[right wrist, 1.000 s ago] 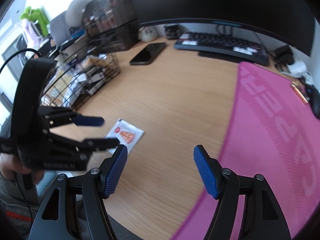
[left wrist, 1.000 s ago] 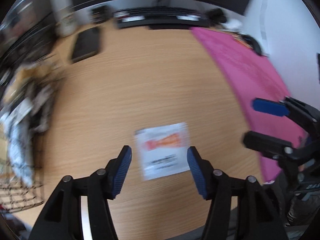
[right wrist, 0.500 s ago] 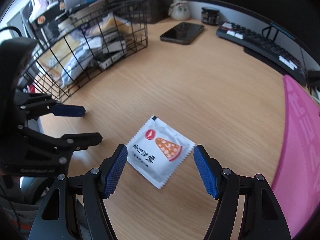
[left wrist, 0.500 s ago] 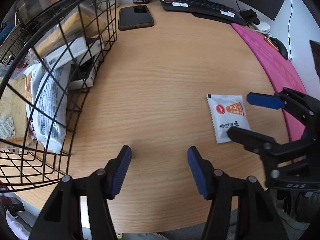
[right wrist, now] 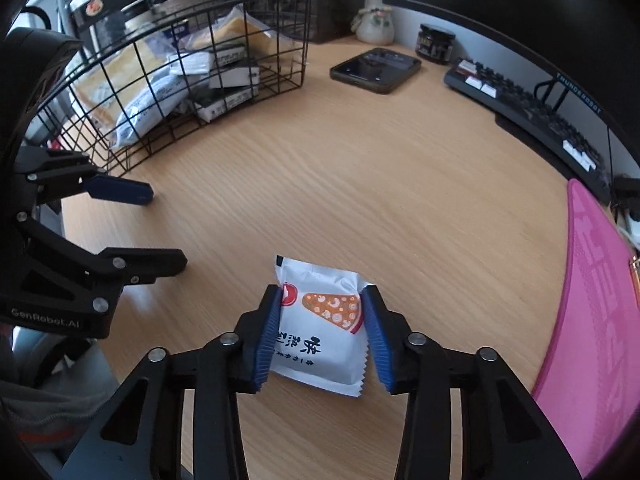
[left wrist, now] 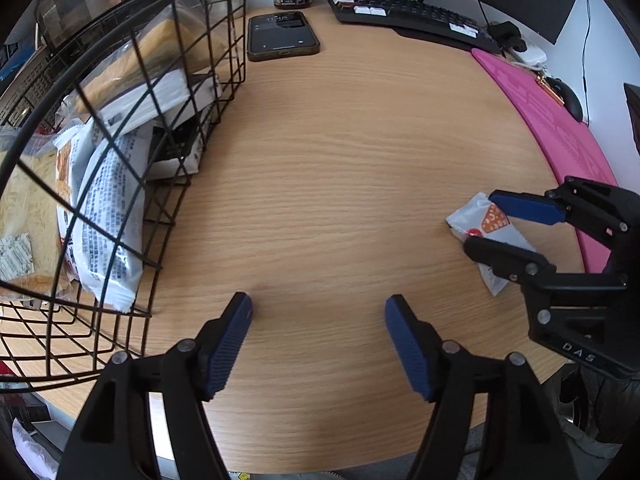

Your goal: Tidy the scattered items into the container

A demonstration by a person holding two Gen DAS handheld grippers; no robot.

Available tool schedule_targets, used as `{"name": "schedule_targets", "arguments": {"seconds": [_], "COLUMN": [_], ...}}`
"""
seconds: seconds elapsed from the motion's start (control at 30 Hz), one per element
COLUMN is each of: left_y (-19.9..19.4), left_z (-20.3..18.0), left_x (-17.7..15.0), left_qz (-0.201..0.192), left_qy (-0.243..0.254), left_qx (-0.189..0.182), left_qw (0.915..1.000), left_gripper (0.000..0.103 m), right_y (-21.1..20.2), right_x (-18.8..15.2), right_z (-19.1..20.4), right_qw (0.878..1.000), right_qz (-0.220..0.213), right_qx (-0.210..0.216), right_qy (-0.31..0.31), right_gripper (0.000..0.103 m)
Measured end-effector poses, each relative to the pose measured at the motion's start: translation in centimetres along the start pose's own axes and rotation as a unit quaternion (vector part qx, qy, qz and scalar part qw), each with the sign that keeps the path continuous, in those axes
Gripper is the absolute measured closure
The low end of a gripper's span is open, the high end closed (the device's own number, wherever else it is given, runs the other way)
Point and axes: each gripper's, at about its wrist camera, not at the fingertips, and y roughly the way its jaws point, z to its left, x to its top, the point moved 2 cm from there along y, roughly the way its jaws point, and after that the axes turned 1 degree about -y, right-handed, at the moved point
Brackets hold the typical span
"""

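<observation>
Right tongs (right wrist: 320, 328) just closing on the packet (right wrist: 320, 332), pads pinching; basket (right wrist: 192, 64) sits far left; left tongs (left wrist: 318, 344) open, empty.

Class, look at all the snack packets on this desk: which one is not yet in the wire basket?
The white packet with the pizza-slice picture. It lies on the bare desk between the right gripper fingers, while the other packets sit inside the wire basket.

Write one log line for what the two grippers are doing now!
right gripper: closing on snack packet, bulging | left gripper: opening, empty, over desk | wire basket: packet not in yet
</observation>
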Motion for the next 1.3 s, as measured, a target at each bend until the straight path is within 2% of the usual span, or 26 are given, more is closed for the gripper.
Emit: {"name": "schedule_targets", "arguments": {"seconds": [0.03,0.1,0.13,0.3,0.43,0.6,0.7,0.8,0.9,1.0,1.07,1.2,1.3], "left_y": [0.0,0.0,0.0,-0.8,-2.7,-8.6,-12.4,-15.9,-17.1,-16.9,-16.6,-16.0,-15.5], "left_z": [-0.1,-0.3,-0.4,-1.1,-1.1,0.8,3.3,7.6,12.4,16.2,17.4,19.4,19.3], "left_x": [0.0,0.1,0.2,0.4,1.0,2.5,3.1,3.4,3.0,2.4,2.1,1.7,1.8], "left_qz": [0.0,0.002,0.003,-0.006,-0.028,-0.092,-0.137,-0.176,-0.193,-0.184,-0.18,-0.176,-0.175], "left_qy": [0.001,-0.001,-0.002,0.005,0.001,-0.012,-0.028,-0.065,-0.112,-0.151,-0.157,-0.169,-0.167], "left_qx": [-0.002,-0.01,-0.015,-0.015,-0.024,-0.033,-0.013,-0.004,0.023,0.03,0.032,0.036,0.025], "left_qw": [1.0,0.9999,0.9999,0.9999,0.9993,0.9952,0.9901,0.9822,0.9745,0.9709,0.9704,0.9689,0.9699], "left_gripper": [0.03,0.03,0.03,0.03,0.03,0.03,0.03,0.027,0.022,0.022,0.022,0.022,0.022], "right_y": [-0.1,-0.4,-0.4,-1.0,-3.0,-8.2,-11.2,-12.4,-11.5,-9.3,-7.5,-5.9,-5.6], "right_x": [-0.2,-0.5,-0.6,-1.1,-0.2,4.6,8.8,13.6,17.2,20.1,21.6,22.4,21.7], "right_z": [-0.1,-0.1,0.0,-0.6,-1.2,-1.0,0.4,3.2,6.0,8.4,9.6,10.2,8.7], "right_qw": [1.0,1.0,1.0,1.0,1.0,0.996,0.991,0.985,0.981,0.976,0.975,0.976,0.978], "right_qz": [-0.001,0.002,0.005,0.004,-0.018,-0.081,-0.121,-0.147,-0.15,-0.152,-0.15,-0.142,-0.129], "right_qx": [-0.002,-0.001,-0.004,0.003,0.0,0.035,0.052,0.078,0.106,0.146,0.157,0.163,0.163], "right_qy": [0.002,-0.001,-0.004,0.006,0.014,0.009,-0.017,-0.045,-0.06,-0.058,-0.046,-0.022,-0.005], "right_gripper": [0.064,0.081,0.083,0.084,0.084,0.084,0.083,0.083,0.083,0.076,0.047,0.043,0.043]}}
